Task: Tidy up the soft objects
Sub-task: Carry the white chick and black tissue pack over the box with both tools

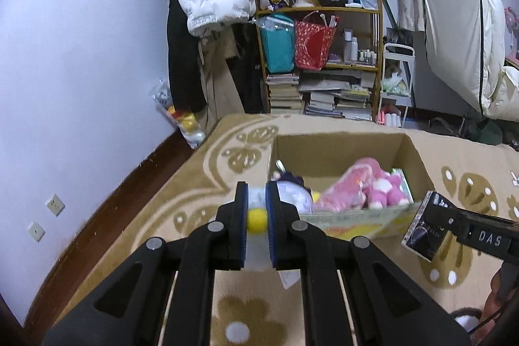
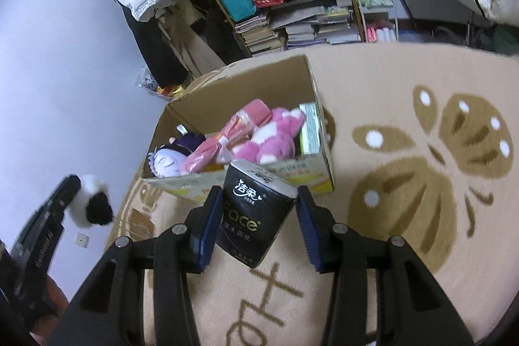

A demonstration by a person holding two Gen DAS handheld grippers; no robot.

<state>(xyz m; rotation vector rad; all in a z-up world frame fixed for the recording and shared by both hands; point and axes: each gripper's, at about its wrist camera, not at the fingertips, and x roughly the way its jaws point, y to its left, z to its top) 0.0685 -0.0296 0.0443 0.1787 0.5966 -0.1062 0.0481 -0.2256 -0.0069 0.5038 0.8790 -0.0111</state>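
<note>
The left gripper [image 1: 256, 216] is pinching a small white-and-yellow plush toy [image 1: 257, 218], while the right gripper [image 2: 256, 209] is clamping a black tissue pack [image 2: 256, 209] askew, so it risks twisting loose. Beyond, the cardboard box [image 2: 311, 77] is already crowding with a pink plush [image 2: 275, 135], so drops may be landing on the rug [image 2: 405, 80].

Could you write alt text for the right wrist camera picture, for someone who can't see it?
A black claw holds a black pack of facial tissues above a beige patterned rug, just before an open cardboard box. The box holds a pink plush toy, a pink wrapped bundle and a purple-haired doll. At left, a second claw carries a black-and-white plush.
</note>
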